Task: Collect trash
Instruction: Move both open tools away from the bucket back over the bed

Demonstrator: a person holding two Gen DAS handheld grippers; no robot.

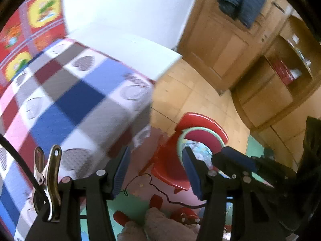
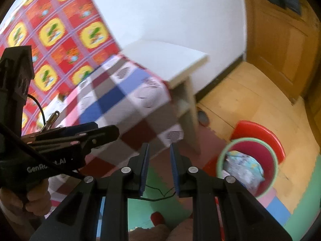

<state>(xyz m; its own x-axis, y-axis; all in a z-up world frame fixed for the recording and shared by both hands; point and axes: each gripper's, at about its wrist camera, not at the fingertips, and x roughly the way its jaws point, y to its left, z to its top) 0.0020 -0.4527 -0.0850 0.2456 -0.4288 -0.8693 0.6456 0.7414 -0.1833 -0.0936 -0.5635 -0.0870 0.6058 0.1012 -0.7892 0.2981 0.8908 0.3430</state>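
fingers on both tools are empty: the left gripper (image 1: 156,172) stands about half open, with nothing between its blue pads, and the right gripper (image 2: 159,168) is narrowed to a slim gap that also holds nothing. both point steeply down past the edge of the bed (image 1: 66,100), which suggests the person is between pickups and scanning for the next piece rather than reaching for one.

the trash already gathered, a crumpled pale blue and white bundle (image 2: 243,166), sits inside the bin (image 2: 220,156), a round tub with a green rim and red inside. it stands on the floor just in front of a red stool (image 2: 258,134), near the leg of the white counter (image 2: 166,60), probably so that it is within easy reach from the bedside.

much is hard to read. both views are smeared by motion blur, so the checked bedcover shows no small items that i can make out. in the left view the right tool's body covers part of the bin, and its own fingers cut off the bundle. a thin black thread or wire (image 1: 158,188) lies on the coloured foam mat (image 2: 168,206); whether it counts as trash i cannot tell. red and beige shapes at the bottom edge look like the person's slippers and legs, but they are cropped. no loose trash is clearly visible elsewhere.
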